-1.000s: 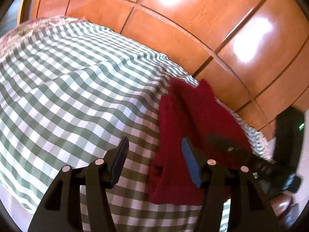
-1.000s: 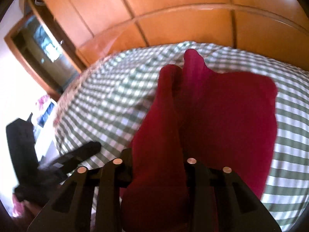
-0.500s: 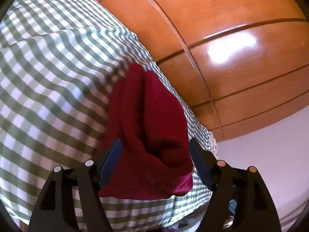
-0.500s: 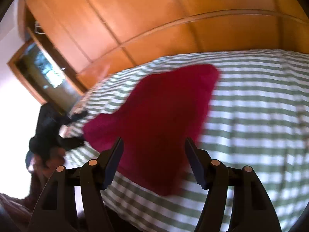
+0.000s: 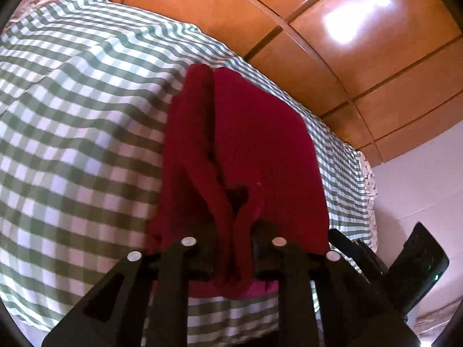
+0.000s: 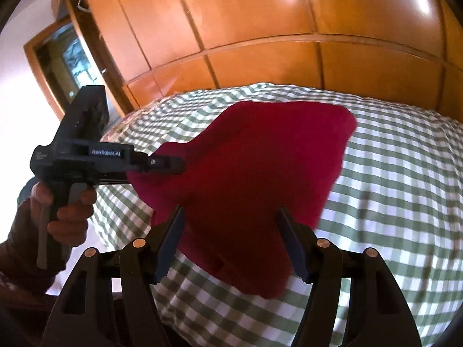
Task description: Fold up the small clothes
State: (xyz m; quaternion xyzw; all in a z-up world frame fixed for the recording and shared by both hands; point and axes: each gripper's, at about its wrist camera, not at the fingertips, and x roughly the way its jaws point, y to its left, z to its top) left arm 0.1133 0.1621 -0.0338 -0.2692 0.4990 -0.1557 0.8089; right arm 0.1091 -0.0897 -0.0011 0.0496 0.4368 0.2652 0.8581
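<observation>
Left hand-held gripper [image 5: 233,248] pinches the red garment [image 6: 254,173]; right hand-held gripper [image 6: 235,243] spread above it

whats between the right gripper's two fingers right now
Only the red garment shows in the gap of the open right gripper, lying on the checked cloth; the fingers aren't touching it, in the right wrist view.
</observation>
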